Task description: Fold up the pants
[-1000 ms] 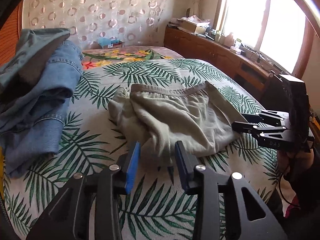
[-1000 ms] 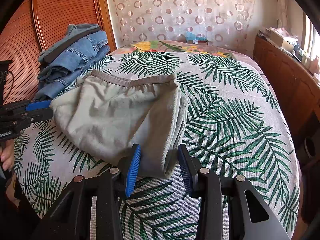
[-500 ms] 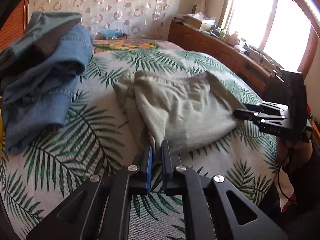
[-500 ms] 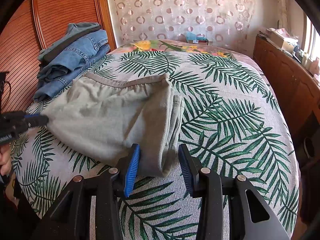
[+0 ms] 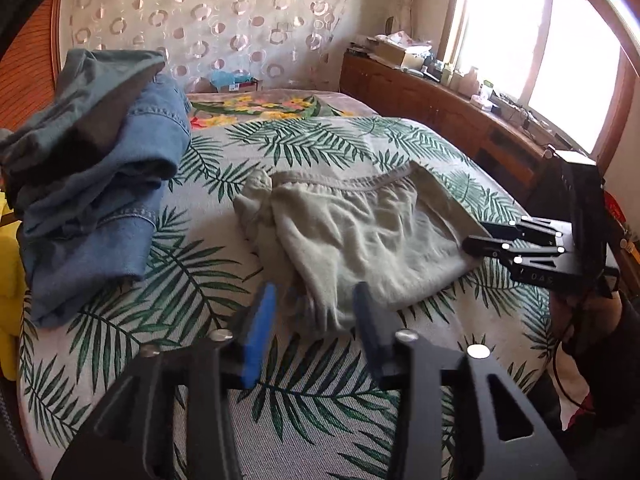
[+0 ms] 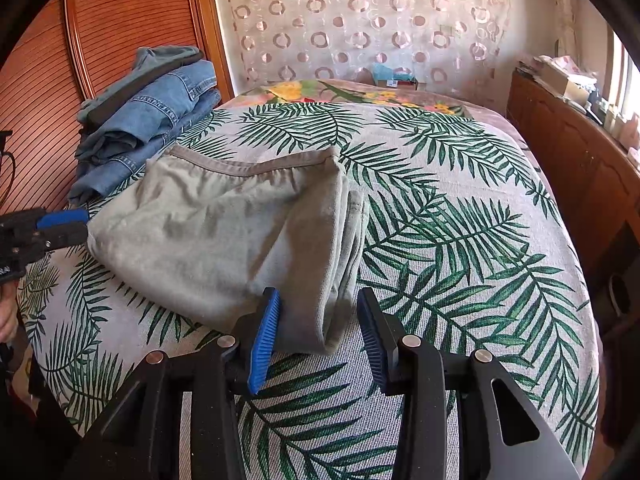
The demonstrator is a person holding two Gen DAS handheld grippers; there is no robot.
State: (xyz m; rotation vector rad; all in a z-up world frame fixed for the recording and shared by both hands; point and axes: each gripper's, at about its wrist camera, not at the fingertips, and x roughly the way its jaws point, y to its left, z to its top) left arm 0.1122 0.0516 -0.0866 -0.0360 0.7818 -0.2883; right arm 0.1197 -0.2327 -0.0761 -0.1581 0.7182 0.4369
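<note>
Folded olive-grey pants point(image 5: 360, 236) lie on the palm-leaf bedspread, also seen in the right wrist view point(image 6: 224, 240). My left gripper point(image 5: 316, 320) is open, its blue pads either side of the pants' near corner. My right gripper point(image 6: 320, 328) is open with the folded edge of the pants between its pads. The right gripper also shows at the pants' right corner in the left wrist view point(image 5: 480, 240), and the left gripper at their left corner in the right wrist view point(image 6: 72, 226).
A stack of folded blue jeans point(image 5: 92, 168) lies on the bed's left side, also in the right wrist view point(image 6: 148, 112). A wooden sideboard point(image 5: 460, 120) with clutter runs under the window. A wooden wardrobe point(image 6: 100, 40) stands behind the jeans.
My left gripper had shut on the pants' corner half a second ago and has now opened and drawn back. The pants have settled flat. My right gripper stays open.
</note>
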